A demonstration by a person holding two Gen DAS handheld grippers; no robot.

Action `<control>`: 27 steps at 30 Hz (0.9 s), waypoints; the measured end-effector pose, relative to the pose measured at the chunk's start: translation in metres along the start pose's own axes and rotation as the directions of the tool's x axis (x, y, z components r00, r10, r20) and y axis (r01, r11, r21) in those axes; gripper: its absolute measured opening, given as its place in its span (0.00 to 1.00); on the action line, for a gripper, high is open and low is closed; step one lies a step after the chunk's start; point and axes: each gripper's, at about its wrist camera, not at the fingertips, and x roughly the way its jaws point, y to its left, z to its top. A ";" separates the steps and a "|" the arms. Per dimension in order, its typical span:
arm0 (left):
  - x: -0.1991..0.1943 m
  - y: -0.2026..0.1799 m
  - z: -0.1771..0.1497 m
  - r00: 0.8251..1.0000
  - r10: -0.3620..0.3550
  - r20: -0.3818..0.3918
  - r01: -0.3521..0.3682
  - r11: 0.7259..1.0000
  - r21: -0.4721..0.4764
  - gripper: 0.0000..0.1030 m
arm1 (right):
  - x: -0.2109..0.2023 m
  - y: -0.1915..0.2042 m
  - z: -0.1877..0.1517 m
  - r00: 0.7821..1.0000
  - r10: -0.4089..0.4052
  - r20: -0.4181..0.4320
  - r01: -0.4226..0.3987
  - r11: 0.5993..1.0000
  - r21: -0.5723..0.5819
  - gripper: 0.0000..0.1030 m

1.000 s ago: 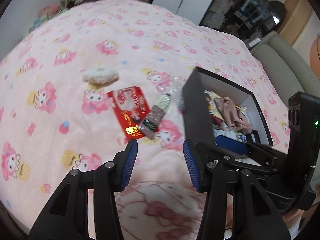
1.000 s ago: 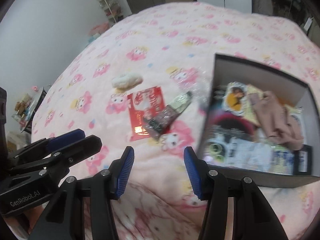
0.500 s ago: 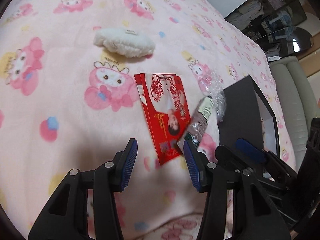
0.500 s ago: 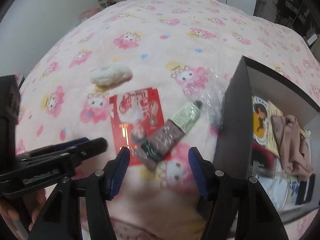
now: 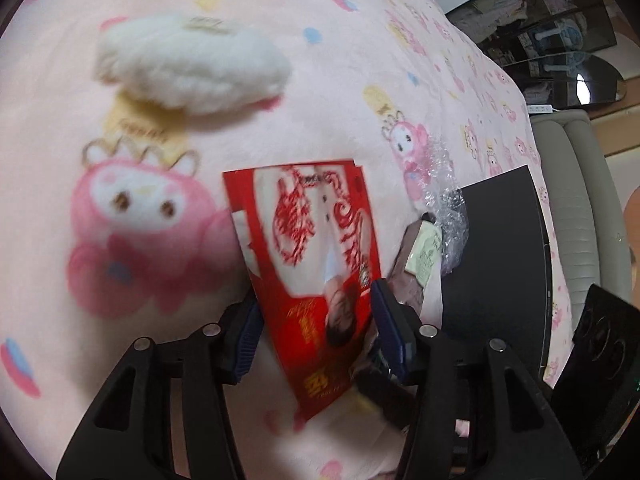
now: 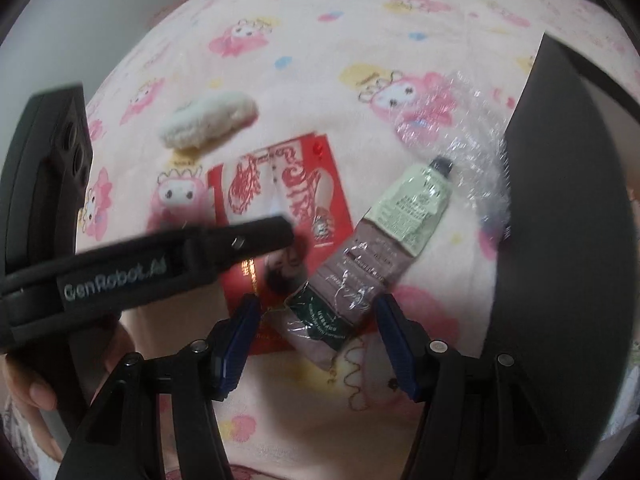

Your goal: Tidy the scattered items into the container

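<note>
My left gripper (image 5: 316, 330) is closing astride the red packet (image 5: 308, 248), lower centre; my right gripper (image 6: 316, 332), wide, should straddle the tube (image 6: 360, 264) squarely before squeezing.

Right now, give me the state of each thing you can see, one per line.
Left gripper: jaws closing around the red printed packet.
Right gripper: open, straddling the crumpled tube.
Fluffy white pad: loose on the pink blanket.
Clear plastic wrap: crumpled beside the dark box.
</note>
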 end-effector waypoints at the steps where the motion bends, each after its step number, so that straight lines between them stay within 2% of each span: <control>1: 0.000 0.001 0.001 1.000 0.017 0.005 -0.017 1.000 -0.010 0.25 | 0.001 0.000 0.000 1.000 0.000 -0.010 0.000 1.000 0.002 0.56; 2: -0.001 0.004 0.001 1.000 0.010 0.006 -0.010 1.000 -0.025 0.24 | 0.002 0.000 0.000 1.000 -0.004 -0.015 0.004 1.000 -0.001 0.56; 4: -0.008 0.008 0.000 1.000 -0.025 0.012 0.026 0.999 -0.037 0.15 | 0.002 0.000 -0.002 1.000 0.010 -0.028 -0.010 1.000 0.006 0.56; 7: -0.019 0.007 -0.006 0.998 -0.056 0.021 0.056 0.998 -0.022 0.10 | 0.003 0.000 -0.006 0.999 0.030 -0.046 -0.029 0.999 0.020 0.56; 11: -0.034 0.004 -0.021 0.999 -0.046 0.021 0.046 0.999 -0.001 0.08 | 0.000 0.001 -0.012 0.998 0.044 -0.051 -0.042 0.998 0.045 0.56; 15: -0.044 0.010 -0.042 0.999 -0.042 0.014 0.043 0.999 -0.022 0.08 | -0.007 0.002 -0.016 0.997 0.057 -0.048 -0.055 0.998 0.043 0.56; 19: -0.050 0.020 -0.056 1.000 -0.002 0.009 0.003 0.998 -0.066 0.17 | -0.008 0.006 -0.021 0.997 0.055 -0.061 -0.053 0.998 0.028 0.56; 20: -0.052 0.023 -0.056 0.999 0.033 0.008 -0.032 0.997 -0.064 0.21 | -0.007 0.006 -0.022 0.996 0.062 -0.064 -0.060 0.998 0.029 0.56; 21: -0.052 0.024 -0.055 0.999 0.051 0.009 -0.050 0.997 -0.055 0.32 | -0.007 0.005 -0.022 0.995 0.069 -0.068 -0.067 0.997 0.034 0.56; 22: -0.056 0.025 -0.054 0.998 0.064 0.012 -0.063 0.997 -0.045 0.37 | -0.006 0.005 -0.022 0.995 0.076 -0.071 -0.073 0.997 0.040 0.56; 27: -0.077 0.022 -0.042 0.985 0.137 0.104 -0.140 0.990 0.026 0.46 | 0.001 0.001 -0.021 0.992 0.091 -0.086 -0.086 0.995 0.059 0.56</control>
